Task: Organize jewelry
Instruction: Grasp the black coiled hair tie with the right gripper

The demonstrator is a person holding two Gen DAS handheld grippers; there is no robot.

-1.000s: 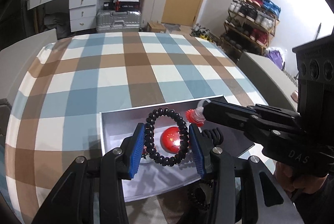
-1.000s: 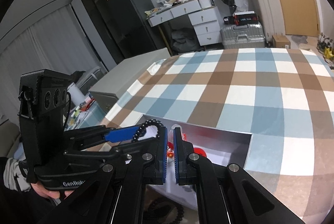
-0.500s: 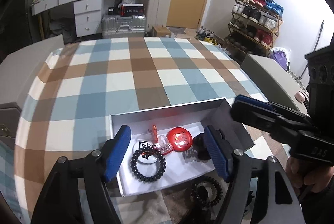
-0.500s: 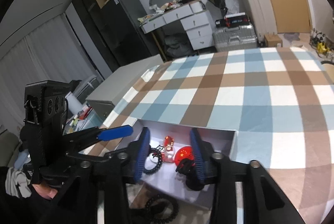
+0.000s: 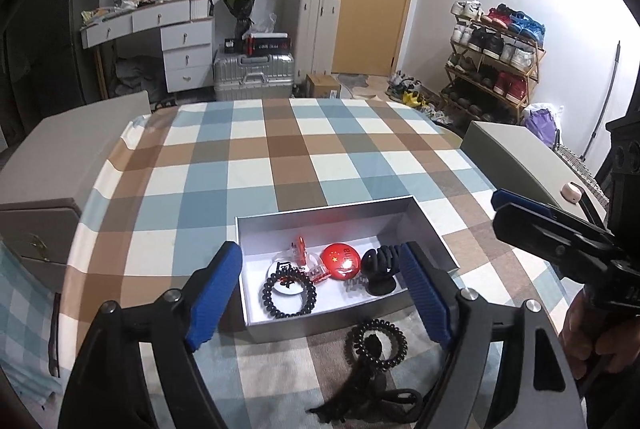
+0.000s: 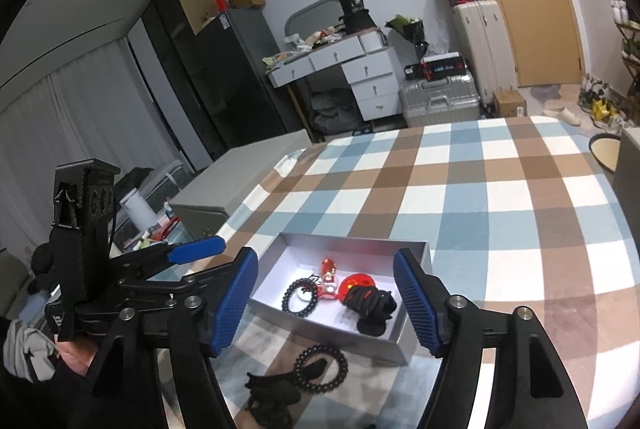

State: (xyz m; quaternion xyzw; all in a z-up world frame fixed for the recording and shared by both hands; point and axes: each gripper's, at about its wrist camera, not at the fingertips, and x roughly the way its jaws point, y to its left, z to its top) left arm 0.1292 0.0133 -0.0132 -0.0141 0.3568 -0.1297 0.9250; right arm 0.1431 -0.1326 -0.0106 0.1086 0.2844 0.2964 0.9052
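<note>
Lower frame: left gripper (image 5: 320, 293) and right gripper (image 6: 326, 303), jaws wide after just opening, nothing held. A second bracelet (image 5: 376, 343) lies on the cloth (image 5: 280, 149). Beyond, in the box (image 5: 344, 207): bracelet (image 5: 289, 293), red badge (image 5: 342, 261), black clip (image 5: 380, 269).

place: home bedroom | cues: suitcases (image 5: 253, 75), shoe rack (image 5: 494, 69), drawer desk (image 5: 176, 45), checked bedspread (image 5: 280, 157)

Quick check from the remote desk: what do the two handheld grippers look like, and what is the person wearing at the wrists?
Both the left gripper and the right gripper are black, angular frames with silver bolts and two ribbed blue pads. Each carries a black block with round holes and small white lettering. A grey sleeve shows at the left wrist; the right cuff looks dark.
</note>
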